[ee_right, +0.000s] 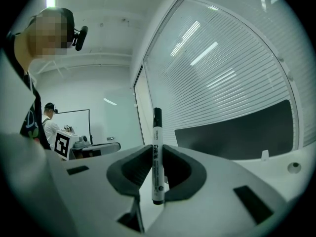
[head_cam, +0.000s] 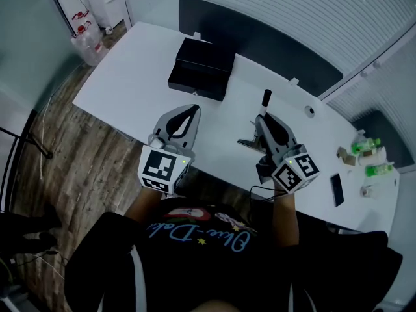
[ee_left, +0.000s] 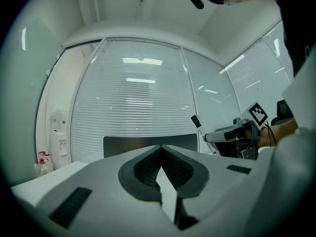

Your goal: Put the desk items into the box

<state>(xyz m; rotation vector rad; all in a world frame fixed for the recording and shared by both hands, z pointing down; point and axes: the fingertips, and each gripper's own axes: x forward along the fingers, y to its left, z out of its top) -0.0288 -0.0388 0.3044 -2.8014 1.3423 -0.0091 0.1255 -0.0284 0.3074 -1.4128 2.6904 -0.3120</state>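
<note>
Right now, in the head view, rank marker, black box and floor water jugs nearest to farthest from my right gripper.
1. marker, clamped in the right gripper.
2. black box, on the desk, up-left.
3. water jugs, on the floor, far left.

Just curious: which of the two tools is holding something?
The right tool, clamped on a marker; the left tool is shut with nothing between its jaws.
</note>
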